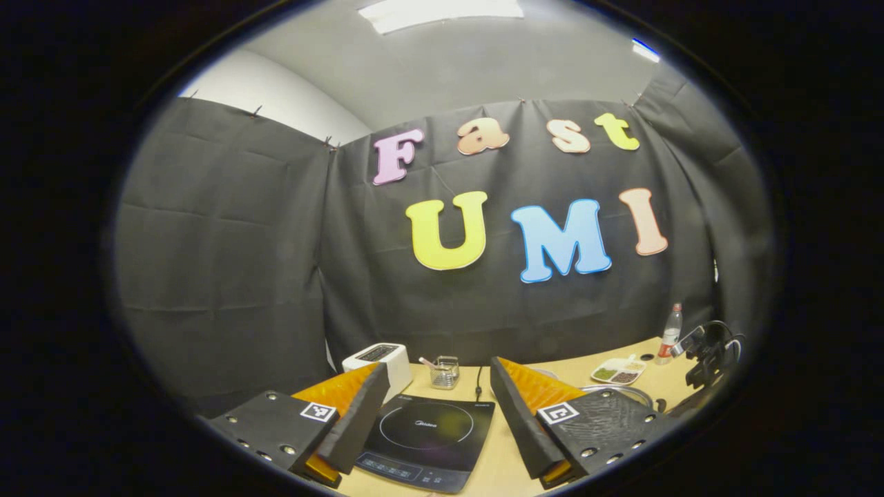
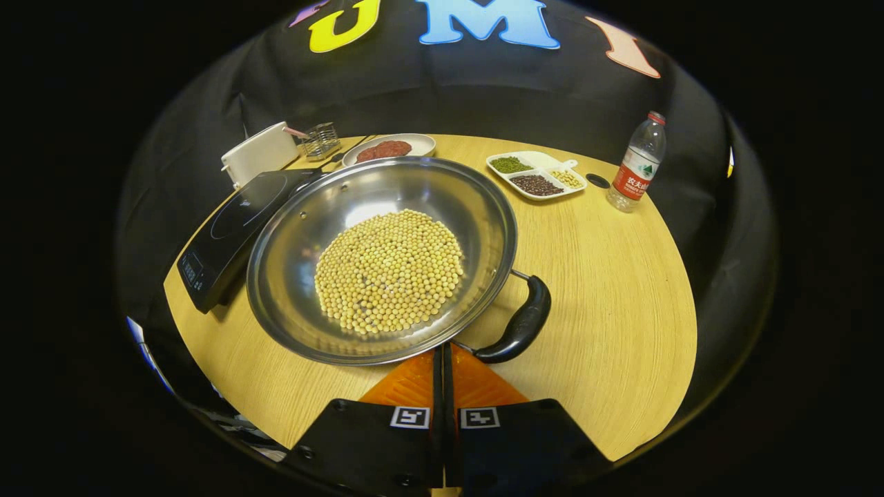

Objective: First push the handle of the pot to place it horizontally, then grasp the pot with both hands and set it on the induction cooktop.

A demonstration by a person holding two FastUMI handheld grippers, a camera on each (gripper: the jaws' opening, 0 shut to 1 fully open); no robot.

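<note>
From the left gripper view I can make out just a sliver of the pot (image 1: 625,392), its rim peeking past my left claw's (image 1: 435,414) outer finger; the bowl and handle are covered. That same finger hides the near corner of the induction cooktop (image 1: 428,431). Beyond the pot, dark gear (image 1: 704,352) at the counter's (image 1: 497,462) edge is too distorted to identify.

In the right gripper view the pot (image 2: 383,255) covers part of the cooktop (image 2: 235,228) and the front of the red-filled plate (image 2: 390,146) behind it. The cooktop's panel markings are too small to read.
</note>
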